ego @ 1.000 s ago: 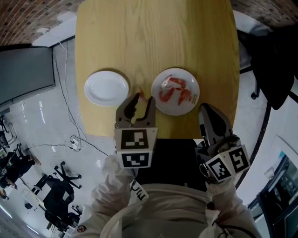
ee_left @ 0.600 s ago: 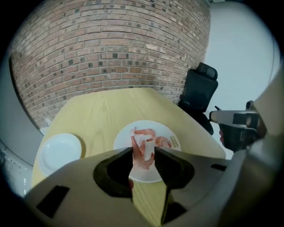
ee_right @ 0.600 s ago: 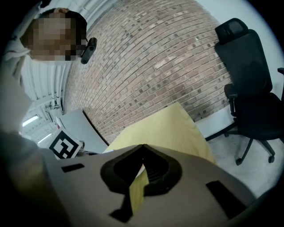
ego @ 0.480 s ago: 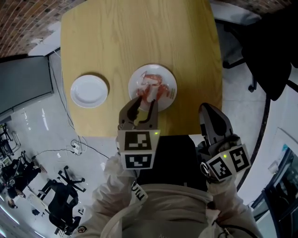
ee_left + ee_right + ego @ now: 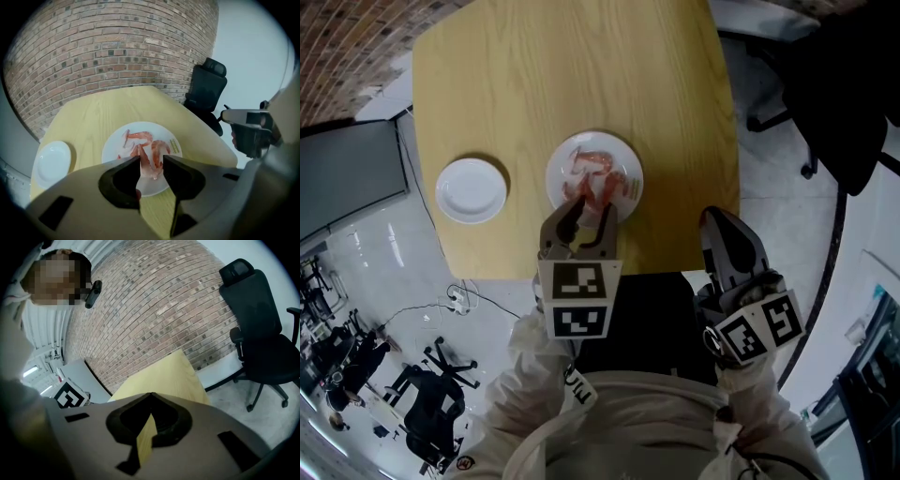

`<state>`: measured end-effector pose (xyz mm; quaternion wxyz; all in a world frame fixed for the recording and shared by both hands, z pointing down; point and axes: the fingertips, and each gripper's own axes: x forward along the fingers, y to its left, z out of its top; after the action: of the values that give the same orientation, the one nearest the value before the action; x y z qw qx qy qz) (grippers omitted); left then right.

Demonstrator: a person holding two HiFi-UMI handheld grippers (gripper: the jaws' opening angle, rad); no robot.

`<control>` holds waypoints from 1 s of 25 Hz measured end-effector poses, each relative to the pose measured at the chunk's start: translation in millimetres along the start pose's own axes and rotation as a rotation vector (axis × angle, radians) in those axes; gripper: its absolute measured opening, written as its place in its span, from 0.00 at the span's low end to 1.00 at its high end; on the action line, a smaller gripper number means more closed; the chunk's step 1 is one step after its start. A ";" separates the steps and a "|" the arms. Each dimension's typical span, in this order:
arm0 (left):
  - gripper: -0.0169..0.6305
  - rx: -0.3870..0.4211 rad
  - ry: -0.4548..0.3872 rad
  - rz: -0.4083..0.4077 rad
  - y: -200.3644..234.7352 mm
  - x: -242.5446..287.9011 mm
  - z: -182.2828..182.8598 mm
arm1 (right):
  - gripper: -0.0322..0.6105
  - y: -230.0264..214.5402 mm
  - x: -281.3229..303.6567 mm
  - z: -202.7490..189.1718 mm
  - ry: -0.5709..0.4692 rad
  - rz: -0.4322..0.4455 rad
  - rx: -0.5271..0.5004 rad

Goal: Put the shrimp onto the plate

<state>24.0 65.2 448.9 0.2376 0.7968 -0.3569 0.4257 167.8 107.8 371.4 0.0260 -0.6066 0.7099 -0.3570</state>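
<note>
Head view shows the left hand-held gripper (image 5: 579,208) over the near side of the plate (image 5: 619,150), which sits toward the near edge of the tabletop (image 5: 675,84). In the left gripper view its jaws are clamped on a shrimp (image 5: 146,159). The pink body stands between the pads, and a bit of it shows under the left jaw. So the carry looks almost finished, and the step in hand is the placing.

Several other shrimp (image 5: 598,169) already lie on that plate, and the held one hangs above their near ends. As I judge it, the next move calls for a short lowering and then opening the jaws, so that the shrimp drops inside the rim. Released too far toward the person, it could catch the rim or fall onto the bare wood.

The right hand-held gripper (image 5: 719,220) hangs off the tabletop's near right corner. Its jaws meet at the tips with nothing between them, and it is well apart from the plate.

A small empty plate (image 5: 472,189) sits to the left, apart from the first. A black office chair (image 5: 262,329) stands on the floor beyond the right side, and a brick wall (image 5: 117,51) runs behind. Nothing blocks the way down except the shrimp already on the plate, which leave little bare room.
</note>
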 end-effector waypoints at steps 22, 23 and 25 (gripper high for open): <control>0.26 0.028 0.035 0.000 -4.4 6.6 -3.8 | 0.09 -9.8 -3.7 -1.0 -0.007 -0.010 0.021; 0.26 0.028 0.032 0.000 -4.4 5.4 -3.7 | 0.09 -8.7 -3.8 -0.5 -0.008 -0.009 0.019; 0.26 0.025 0.026 -0.001 -4.3 2.3 -3.5 | 0.09 -5.8 -4.3 0.0 -0.009 -0.006 0.015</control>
<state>26.4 69.5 452.4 0.2324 0.7943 -0.3481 0.4402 173.8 111.6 372.8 0.0327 -0.6099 0.7053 -0.3598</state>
